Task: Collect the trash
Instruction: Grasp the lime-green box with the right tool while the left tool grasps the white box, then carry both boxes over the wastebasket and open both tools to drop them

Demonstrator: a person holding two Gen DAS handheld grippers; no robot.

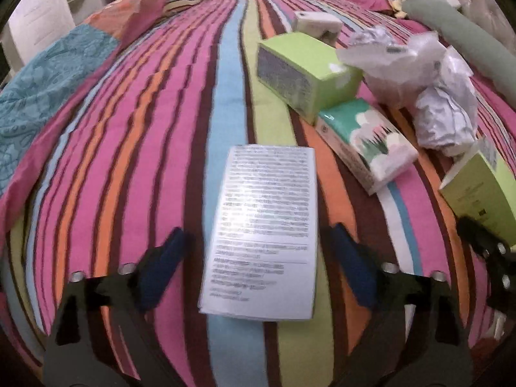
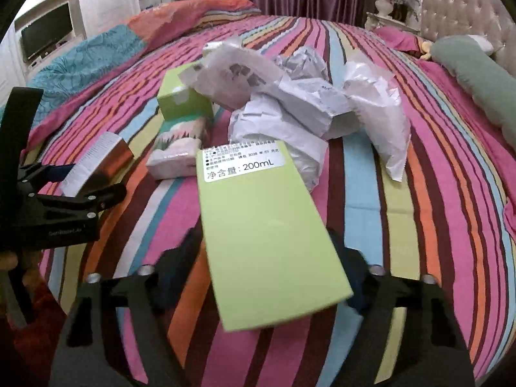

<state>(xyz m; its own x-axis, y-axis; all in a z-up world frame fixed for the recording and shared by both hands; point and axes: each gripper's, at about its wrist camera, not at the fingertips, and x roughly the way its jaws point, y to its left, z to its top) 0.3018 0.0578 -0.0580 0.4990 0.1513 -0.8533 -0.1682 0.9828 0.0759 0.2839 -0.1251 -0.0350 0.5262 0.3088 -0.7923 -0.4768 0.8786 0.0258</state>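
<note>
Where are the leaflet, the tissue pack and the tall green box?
leaflet [image 1: 261,225]: left wrist view, middle of the printed page.
tissue pack [image 1: 367,148]: left wrist view, patterned top face.
tall green box [image 2: 271,235]: right wrist view, plain green face.

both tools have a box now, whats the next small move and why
Probably carry both away to wherever trash goes; no bin is in view. The left tool holds the printed white box, the right tool the green box, while crumpled paper remains on the bed.

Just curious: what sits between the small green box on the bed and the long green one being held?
A green-and-white tissue pack lies there on the striped bedspread, clearest in the left wrist view.
</note>
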